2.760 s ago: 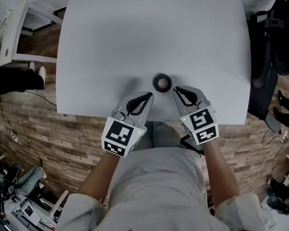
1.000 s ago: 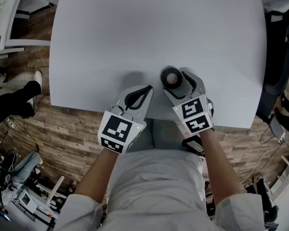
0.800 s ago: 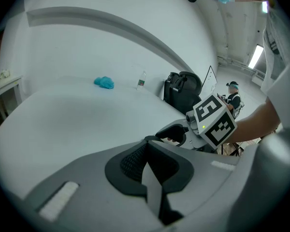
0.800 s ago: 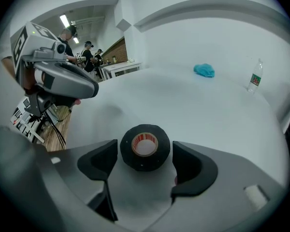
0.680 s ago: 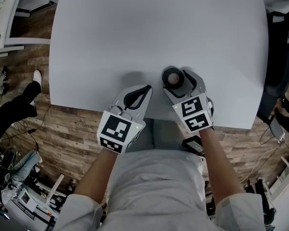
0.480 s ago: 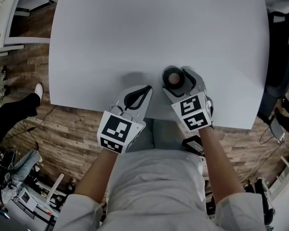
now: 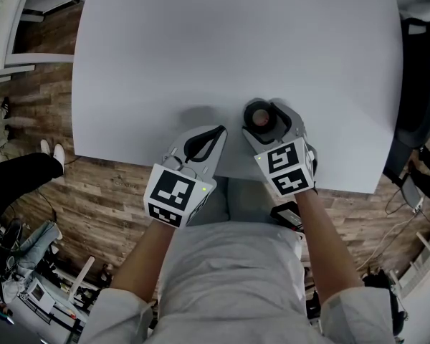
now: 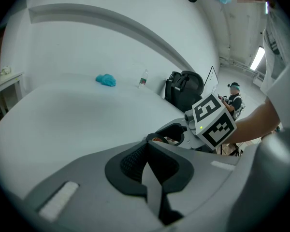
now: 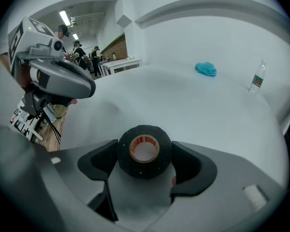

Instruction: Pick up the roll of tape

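The roll of tape (image 7: pixel 258 116) is black with a red-printed core and lies flat on the white table (image 7: pixel 222 41) near its front edge. My right gripper (image 7: pixel 269 122) points steeply down over it, one jaw on each side. In the right gripper view the roll (image 9: pixel 145 150) fills the gap of my right gripper (image 9: pixel 145 156); its jaws are closing and both pads touch the roll's sides. My left gripper (image 7: pixel 216 132) rests just left of it at the table edge, shut and empty, and its own view shows the left gripper (image 8: pixel 147 147) with jaws pressed together.
A blue cloth (image 9: pixel 206 69) and a small water bottle (image 9: pixel 255 82) stand at the table's far side. A black chair (image 7: pixel 416 70) is beside the table's right edge. A bystander's leg (image 7: pixel 21 181) is on the wooden floor at left.
My right gripper has come forward from beside the roll and now straddles it. Over the last second both grippers have stayed put. The bystander's leg at left has shifted.
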A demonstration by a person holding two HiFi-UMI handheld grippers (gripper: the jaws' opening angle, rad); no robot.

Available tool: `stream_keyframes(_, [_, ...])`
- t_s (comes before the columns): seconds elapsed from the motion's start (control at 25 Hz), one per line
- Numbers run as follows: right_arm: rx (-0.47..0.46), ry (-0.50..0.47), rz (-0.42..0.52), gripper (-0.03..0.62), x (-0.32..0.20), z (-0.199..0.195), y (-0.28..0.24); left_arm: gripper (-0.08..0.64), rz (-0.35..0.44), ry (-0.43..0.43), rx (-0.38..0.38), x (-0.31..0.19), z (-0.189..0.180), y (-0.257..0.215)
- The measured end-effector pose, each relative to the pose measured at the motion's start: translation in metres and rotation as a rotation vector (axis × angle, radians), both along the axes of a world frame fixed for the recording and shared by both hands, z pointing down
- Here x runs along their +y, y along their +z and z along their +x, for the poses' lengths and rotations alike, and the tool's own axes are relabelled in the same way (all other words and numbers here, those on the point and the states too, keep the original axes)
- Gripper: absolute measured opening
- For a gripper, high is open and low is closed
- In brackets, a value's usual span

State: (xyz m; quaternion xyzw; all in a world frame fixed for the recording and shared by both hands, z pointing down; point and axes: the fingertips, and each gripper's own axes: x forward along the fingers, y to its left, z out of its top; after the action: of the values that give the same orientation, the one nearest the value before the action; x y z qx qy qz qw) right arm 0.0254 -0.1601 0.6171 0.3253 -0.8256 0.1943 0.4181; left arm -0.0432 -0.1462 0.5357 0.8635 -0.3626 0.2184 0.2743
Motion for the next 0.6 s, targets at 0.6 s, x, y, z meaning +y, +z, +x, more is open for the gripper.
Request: stream_keyframes(0.6, [-0.001, 0.006, -0.015, 0.344, -0.0002, -0.0002, -0.0007, 0.02, -0.006, 0.004, 0.011, -0.0021, 0.0001, -0.0017])
